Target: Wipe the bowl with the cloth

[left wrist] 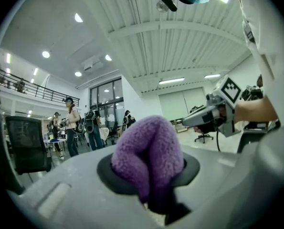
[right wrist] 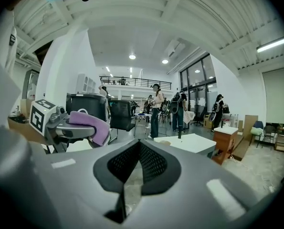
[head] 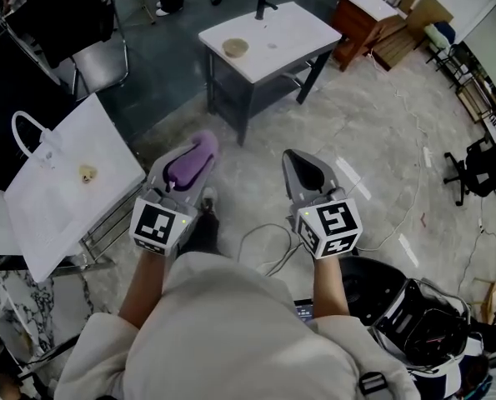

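A purple fluffy cloth (head: pixel 192 162) (left wrist: pixel 149 149) is pinched in my left gripper (head: pixel 199 152) (left wrist: pixel 149 175), which I hold at waist height above the floor. From the right gripper view, that gripper (right wrist: pixel 77 126) and its cloth (right wrist: pixel 93 124) show at the left. My right gripper (head: pixel 304 172) (right wrist: pixel 138 162) is beside it, shut with nothing between its jaws. A small tan bowl (head: pixel 235 47) (right wrist: pixel 164 142) sits on a white table (head: pixel 298 32) a few steps ahead, far from both grippers. A black faucet (head: pixel 264 5) stands at that table's far edge.
A second white table (head: pixel 72 182) with a white loop-shaped faucet (head: pixel 27 132) stands at my left. A black chair (head: pixel 97 57) is beyond it. A wooden cabinet (head: pixel 360 19) is at the back right. Cables (head: pixel 264 244) lie on the floor. Several people (right wrist: pixel 157 109) stand further off.
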A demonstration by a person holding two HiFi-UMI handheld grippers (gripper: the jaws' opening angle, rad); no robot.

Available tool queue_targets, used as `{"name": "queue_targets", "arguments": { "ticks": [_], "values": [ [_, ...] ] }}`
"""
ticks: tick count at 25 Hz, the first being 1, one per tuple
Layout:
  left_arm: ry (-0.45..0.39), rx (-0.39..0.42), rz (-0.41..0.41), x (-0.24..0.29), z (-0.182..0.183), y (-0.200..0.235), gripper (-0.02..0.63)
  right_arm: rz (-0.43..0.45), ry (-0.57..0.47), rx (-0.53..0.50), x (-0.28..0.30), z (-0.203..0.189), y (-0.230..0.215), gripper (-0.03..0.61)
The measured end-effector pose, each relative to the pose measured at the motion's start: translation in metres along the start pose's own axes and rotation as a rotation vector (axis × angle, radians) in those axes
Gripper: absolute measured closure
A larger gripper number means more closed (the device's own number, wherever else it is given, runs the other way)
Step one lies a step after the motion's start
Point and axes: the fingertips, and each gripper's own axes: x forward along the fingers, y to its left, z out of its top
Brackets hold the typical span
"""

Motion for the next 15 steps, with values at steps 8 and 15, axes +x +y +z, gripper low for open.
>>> {"name": "queue_targets", "arguments": {
  "ticks": [8, 15],
  "values": [
    [-0.020, -0.018, -0.002, 0.049, -0.010, 0.060, 0.502, -0.009, 0.017, 0.007, 0.063, 0.009, -0.030, 0.574],
    [-0.006, -0.031, -0.025, 0.120, -0.020, 0.131, 0.502, -0.045, 0.013, 0.015, 0.148, 0.028, -0.081, 0.574]
  ]
}}
